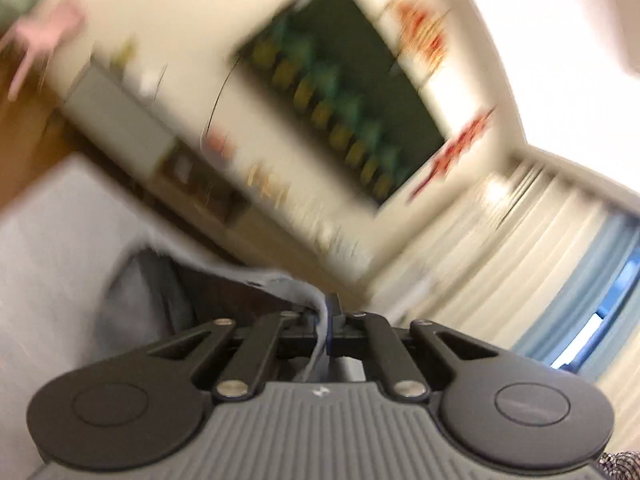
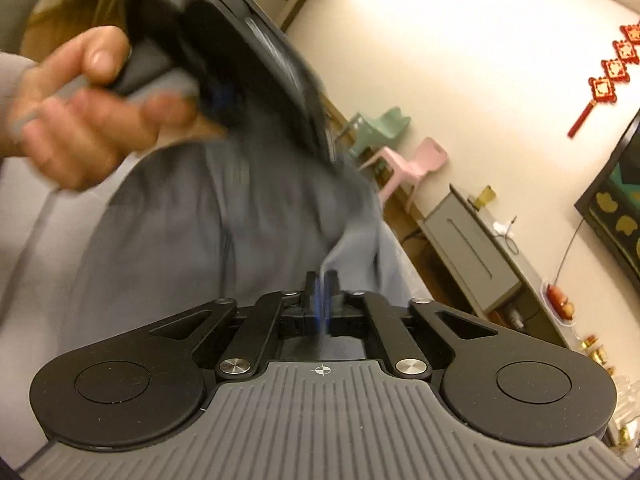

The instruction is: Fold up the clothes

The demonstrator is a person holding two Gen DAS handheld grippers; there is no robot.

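- Left wrist view, heavily blurred: my left gripper (image 1: 329, 322) was closed, jaws together on a thin edge of the grey garment (image 1: 292, 280). The fabric ran from the pinch up and away to the left, then dropped in a fold toward the pale grey surface (image 1: 52, 232) at the left of the frame.
- Same view: the gripper pointed roughly level at the far wall, where a dark framed picture (image 1: 340, 100) hung. The bulk of the cloth therefore lay left of and below the pinch, not ahead of it.
- Right wrist view: my right gripper (image 2: 322, 280) showed its jaws close together with a narrow ridge of the grey garment (image 2: 192, 232) rising between them. I could not tell whether the pads pressed on it or had let it go.
- Same view: my left hand (image 2: 80, 116) held the left gripper's handle high at upper left. The cloth stretched diagonally from that gripper down to the right gripper, so the held edge ran along that line.
- Judgement: the two pinch points sat near each other on one edge, the left higher. The next move depends on which end of that edge is carried over the hanging body.
- Pink chair (image 2: 416, 164) stood by the wall, well apart.
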